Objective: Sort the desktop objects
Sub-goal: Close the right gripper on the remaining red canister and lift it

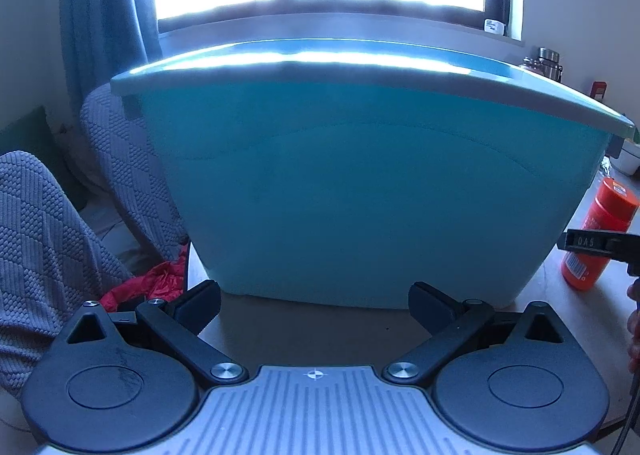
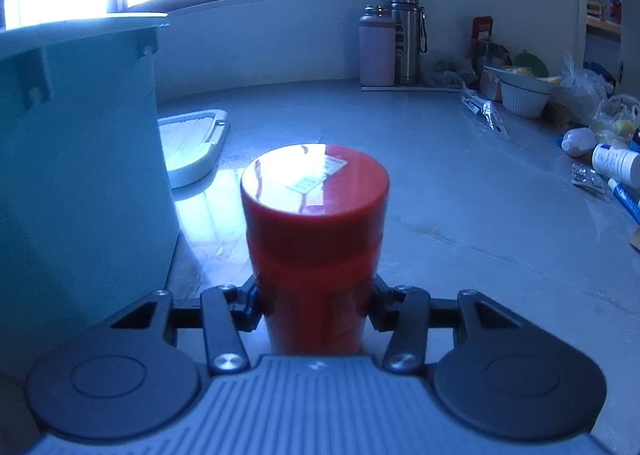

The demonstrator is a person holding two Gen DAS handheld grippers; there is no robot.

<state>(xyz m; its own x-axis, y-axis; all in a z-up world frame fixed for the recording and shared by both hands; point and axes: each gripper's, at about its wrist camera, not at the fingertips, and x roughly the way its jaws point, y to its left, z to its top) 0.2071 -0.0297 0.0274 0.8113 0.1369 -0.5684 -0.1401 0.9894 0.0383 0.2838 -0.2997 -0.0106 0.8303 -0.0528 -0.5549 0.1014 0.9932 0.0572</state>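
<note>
A big teal plastic bin [image 1: 360,191] stands on the desk right in front of my left gripper [image 1: 314,305], which is open and empty just short of the bin's near wall. My right gripper [image 2: 316,305] is shut on a red bottle [image 2: 316,231] with a wide red cap, held upright. That bottle also shows in the left wrist view [image 1: 596,231] at the right edge, with a right gripper finger across it. The bin's side [image 2: 76,191] fills the left of the right wrist view. The inside of the bin is hidden.
A white tray [image 2: 192,147] lies on the desk beside the bin. A pink bottle [image 2: 376,47] and a steel flask [image 2: 408,35] stand at the back wall. Bowls, bags, small bottles [image 2: 616,163] and tubes clutter the right side. A grey patterned sleeve [image 1: 44,255] is at my left.
</note>
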